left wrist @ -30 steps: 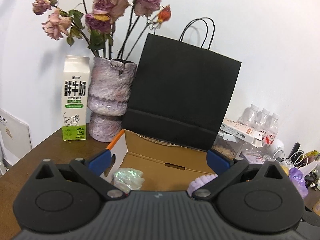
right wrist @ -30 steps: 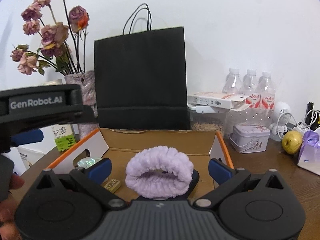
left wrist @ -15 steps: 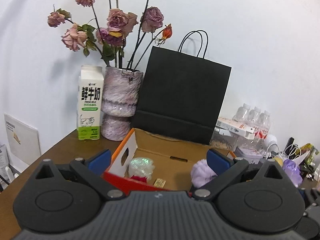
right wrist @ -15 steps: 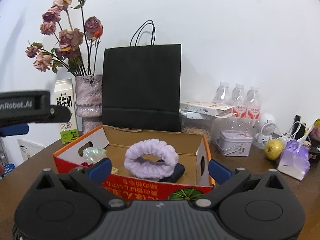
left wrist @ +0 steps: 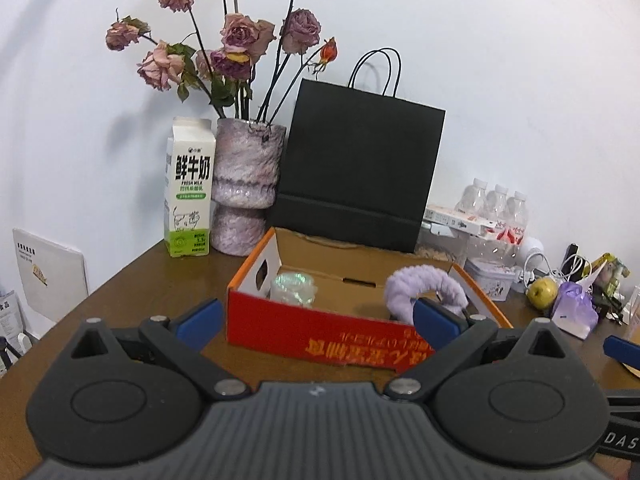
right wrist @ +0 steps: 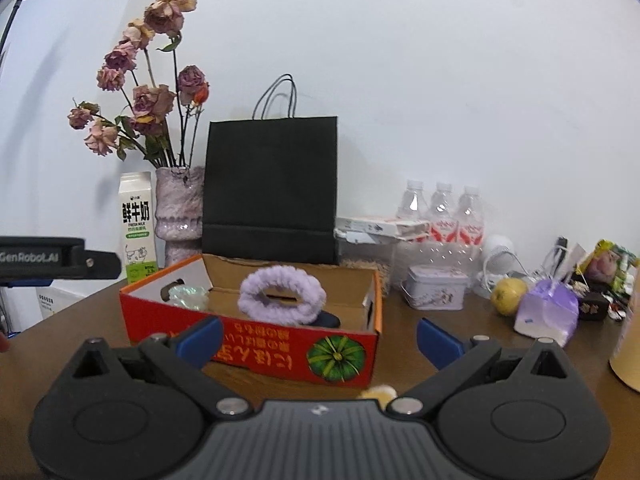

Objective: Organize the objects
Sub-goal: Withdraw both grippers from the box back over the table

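A: Report the state of each tool.

B: The left tool is hovering in front of the red cardboard box, its blue fingertips spread wide with nothing between them. The right tool is also standing fully open and gripping nothing, facing the same box from the front.

A: Where are the task objects sitting?

B: The fluffy lilac band is resting inside the box, toward its middle. An iridescent ball is lying inside too, at the left end near the handle cut-out. The box is sitting on the brown surface, in front of the black paper bag. A small pale yellow item is lying on the surface just in front of the box; its type cannot be determined.
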The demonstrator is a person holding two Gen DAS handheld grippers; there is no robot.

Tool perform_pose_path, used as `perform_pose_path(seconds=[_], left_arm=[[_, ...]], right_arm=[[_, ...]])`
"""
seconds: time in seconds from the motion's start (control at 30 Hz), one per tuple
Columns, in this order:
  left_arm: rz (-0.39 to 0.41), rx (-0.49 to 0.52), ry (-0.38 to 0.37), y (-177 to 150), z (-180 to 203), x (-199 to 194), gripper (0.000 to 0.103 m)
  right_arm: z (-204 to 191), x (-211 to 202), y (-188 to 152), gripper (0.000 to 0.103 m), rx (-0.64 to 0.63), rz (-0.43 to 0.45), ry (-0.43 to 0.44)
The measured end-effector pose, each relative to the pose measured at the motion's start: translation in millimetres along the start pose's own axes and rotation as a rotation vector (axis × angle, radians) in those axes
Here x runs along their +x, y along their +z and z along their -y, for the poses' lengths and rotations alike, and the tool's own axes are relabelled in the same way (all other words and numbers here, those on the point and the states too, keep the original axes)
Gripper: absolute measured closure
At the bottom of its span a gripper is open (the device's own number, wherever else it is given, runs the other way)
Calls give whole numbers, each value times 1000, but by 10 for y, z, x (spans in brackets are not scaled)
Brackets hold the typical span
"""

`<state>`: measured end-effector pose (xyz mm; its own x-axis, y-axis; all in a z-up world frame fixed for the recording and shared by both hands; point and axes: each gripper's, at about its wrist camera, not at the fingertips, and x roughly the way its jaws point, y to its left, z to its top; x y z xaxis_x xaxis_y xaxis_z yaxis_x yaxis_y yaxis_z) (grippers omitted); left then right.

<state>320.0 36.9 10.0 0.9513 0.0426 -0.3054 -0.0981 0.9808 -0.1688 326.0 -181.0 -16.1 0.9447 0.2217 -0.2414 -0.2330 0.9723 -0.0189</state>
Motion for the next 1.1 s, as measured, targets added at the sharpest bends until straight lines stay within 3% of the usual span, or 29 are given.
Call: perform_pose_path(seconds=[0.73, 1.1], left_arm=[[-85, 64, -24, -459, -52, -271, 0], [-137, 43, -27, -568, -197, -330, 0]], right_arm=[[337, -472, -457, 0, -13, -45, -52], [406, -481, -621, 0, -31, -139, -43]])
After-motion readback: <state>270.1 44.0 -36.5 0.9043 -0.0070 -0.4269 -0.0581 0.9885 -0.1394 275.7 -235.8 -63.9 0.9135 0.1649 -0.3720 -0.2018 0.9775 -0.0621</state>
